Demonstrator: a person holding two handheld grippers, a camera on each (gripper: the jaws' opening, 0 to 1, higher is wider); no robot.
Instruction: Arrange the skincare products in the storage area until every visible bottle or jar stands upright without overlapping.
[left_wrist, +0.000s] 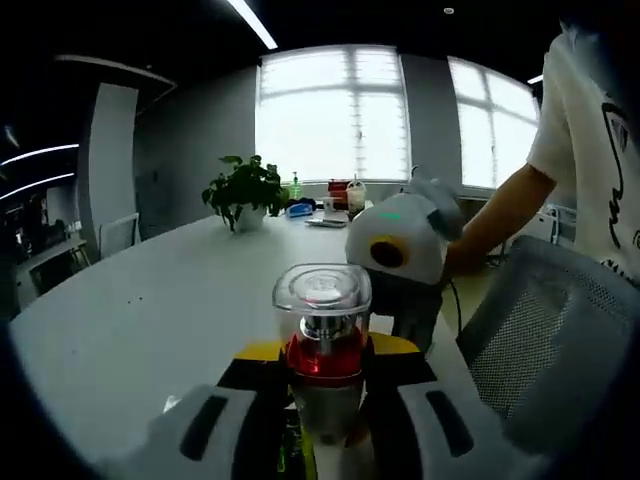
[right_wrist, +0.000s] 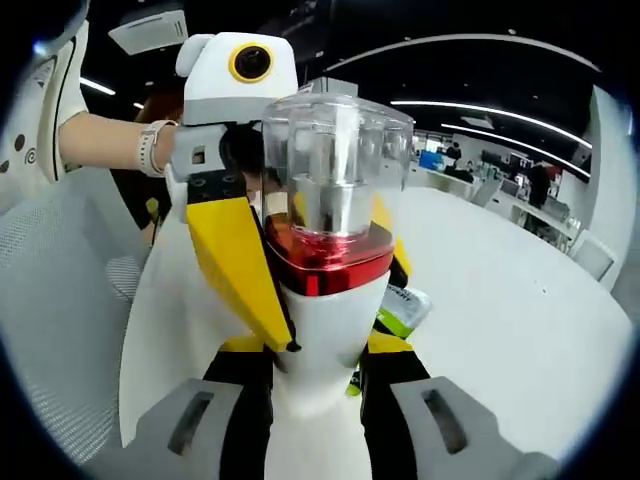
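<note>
Gripping the pump bottle (right_wrist: 325, 260) by its white body, both the left claw (right_wrist: 300, 300) and right claw (right_wrist: 318, 440) hold it above the bench (left_wrist: 150, 310); glossy, rigid, likely slippery; its clear cap could pop off.

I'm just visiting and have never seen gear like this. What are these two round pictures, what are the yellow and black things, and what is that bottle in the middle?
There is no robot here. A person holds a two-jaw gripper in each hand, and each gripper carries a fisheye camera looking forward along its jaws. One picture is the left gripper view, the other the right gripper view.

In both, a white bottle with a red band and clear cap stands upright between the jaws; both grippers seem to clamp it at once. The left gripper shows in the right gripper view, yellow and black with a white housing. The right gripper shows beyond the bottle in the left gripper view.

Below is a white table; farther off stands a plant. A chair stands beside it.
</note>
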